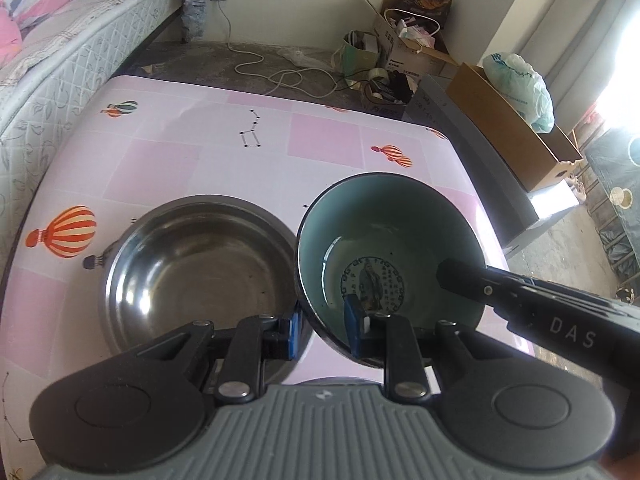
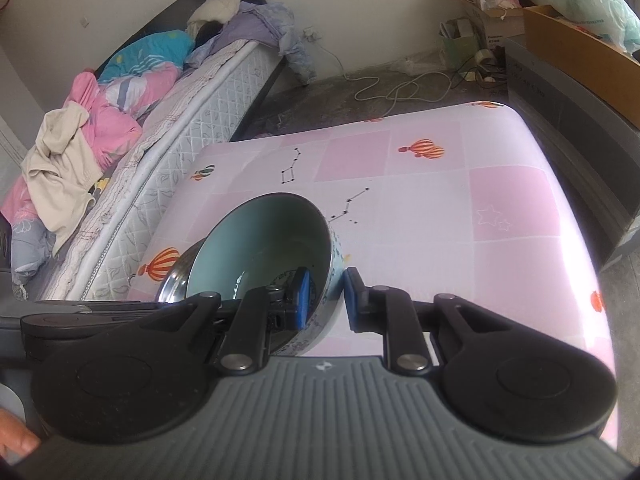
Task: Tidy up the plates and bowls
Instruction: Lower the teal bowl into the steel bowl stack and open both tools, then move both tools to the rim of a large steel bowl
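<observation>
A teal ceramic bowl (image 1: 384, 236) with a printed figure inside is tilted above the pink table (image 1: 200, 152). My left gripper (image 1: 324, 320) is shut on the bowl's near rim, one blue pad inside, one outside. My right gripper (image 2: 325, 300) is shut on the same bowl (image 2: 260, 240) at its right wall, and shows in the left wrist view (image 1: 460, 276) reaching in from the right. A steel bowl (image 1: 200, 272) sits on the table just left of the teal bowl, touching it; its edge peeks out in the right wrist view (image 2: 176, 276).
A bed (image 2: 120, 120) with bedding runs along the table's left side. Cardboard boxes (image 1: 512, 120), a grey case and a plastic bag stand right of the table. A white cable (image 1: 280, 76) lies on the floor behind.
</observation>
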Demonstrator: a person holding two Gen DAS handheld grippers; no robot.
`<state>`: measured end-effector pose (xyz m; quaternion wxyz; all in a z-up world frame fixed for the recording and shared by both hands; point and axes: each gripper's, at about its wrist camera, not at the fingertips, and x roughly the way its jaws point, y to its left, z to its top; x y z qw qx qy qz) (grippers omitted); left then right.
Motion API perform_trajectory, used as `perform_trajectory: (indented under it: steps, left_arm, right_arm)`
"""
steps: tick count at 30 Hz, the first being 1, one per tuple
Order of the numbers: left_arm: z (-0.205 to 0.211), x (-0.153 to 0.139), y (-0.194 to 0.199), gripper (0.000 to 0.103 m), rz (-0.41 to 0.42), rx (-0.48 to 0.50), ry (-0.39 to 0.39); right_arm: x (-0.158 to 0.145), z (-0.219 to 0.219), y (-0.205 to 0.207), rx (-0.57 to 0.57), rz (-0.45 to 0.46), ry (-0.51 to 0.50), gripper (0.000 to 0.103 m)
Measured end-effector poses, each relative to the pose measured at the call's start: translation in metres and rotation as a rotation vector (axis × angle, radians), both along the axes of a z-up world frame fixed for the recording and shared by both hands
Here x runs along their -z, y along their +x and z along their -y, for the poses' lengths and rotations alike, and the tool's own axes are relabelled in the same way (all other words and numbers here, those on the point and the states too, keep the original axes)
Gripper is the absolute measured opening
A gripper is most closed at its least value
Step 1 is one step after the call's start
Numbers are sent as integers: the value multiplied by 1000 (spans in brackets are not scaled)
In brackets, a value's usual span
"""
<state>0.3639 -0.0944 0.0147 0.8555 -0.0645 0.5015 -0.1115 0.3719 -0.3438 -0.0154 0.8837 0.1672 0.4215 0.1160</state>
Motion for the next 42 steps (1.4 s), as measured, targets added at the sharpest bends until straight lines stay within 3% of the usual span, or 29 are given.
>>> perform_trajectory:
  steps: [7, 14, 20, 24, 26, 28, 30, 35, 42]
  left_arm:
    - [-58, 3, 7, 23, -3, -97, 23]
    - [-90, 34, 19, 23, -62, -151, 32]
    - [-95, 52, 20, 22, -87, -157, 35]
    - [-95, 44, 15, 28, -69, -138, 31]
    - [-96, 38, 12, 28, -59, -135, 20]
    - [-96, 29, 6, 34, -41, -124, 9]
    - [-95, 20, -1, 49, -24, -118, 8]
    - [-95, -5, -24, 64, 39, -79, 31]
    - [-99, -30, -76, 80, 107, -23, 39]
  right_arm:
    - [-1, -68, 27, -83, -14, 21, 18]
    - [21, -118, 54, -137, -66, -1, 18]
    - [47, -132, 63, -161, -116, -69, 20]
    - [49, -130, 62, -171, -108, -78, 20]
    - [45, -129, 61, -169, -99, -78, 26]
    - [40, -127, 58, -168, -88, -70, 32]
    - [32, -124, 52, -176, -72, -48, 41]
    - [7, -108, 23, -170, -21, -7, 53]
    - [-18, -67, -45, -104, 19, 91, 55]
